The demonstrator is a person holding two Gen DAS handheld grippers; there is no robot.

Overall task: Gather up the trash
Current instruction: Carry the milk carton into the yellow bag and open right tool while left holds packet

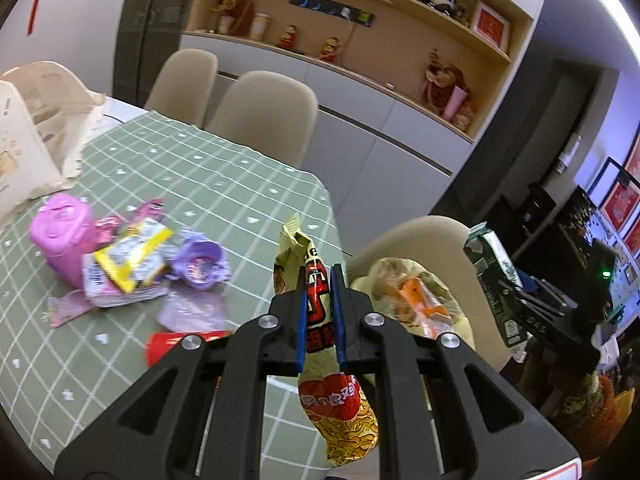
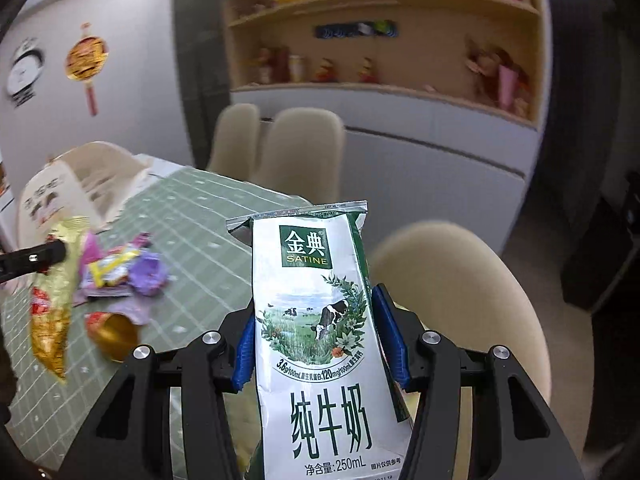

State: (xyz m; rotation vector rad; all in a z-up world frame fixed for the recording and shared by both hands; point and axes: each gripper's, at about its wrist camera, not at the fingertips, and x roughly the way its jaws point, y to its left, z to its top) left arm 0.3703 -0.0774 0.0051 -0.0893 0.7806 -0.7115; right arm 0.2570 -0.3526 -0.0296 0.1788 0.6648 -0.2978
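Note:
My left gripper [image 1: 319, 284] is shut on a yellow and red snack wrapper [image 1: 340, 408], which hangs crumpled between the blue pads above the table's edge. In the right wrist view the same wrapper [image 2: 52, 320] dangles at the far left. My right gripper [image 2: 316, 308] is shut on a white and green milk carton [image 2: 316, 320], held upright past the table's corner; the carton [image 1: 492, 276] also shows at the right of the left wrist view. On the green checked tablecloth [image 1: 200, 168] lies a trash pile [image 1: 132, 268]: a pink container [image 1: 60, 236], wrappers, a purple cup [image 1: 200, 264] and a red cup [image 1: 176, 342].
A yellowish plastic bag [image 1: 416, 296] with an orange wrapper inside sits on the beige chair [image 2: 460, 300] beyond the table's corner. A white paper bag [image 1: 24, 140] stands at the table's far left. Two more chairs [image 1: 260, 108] stand behind the table, before a shelf wall.

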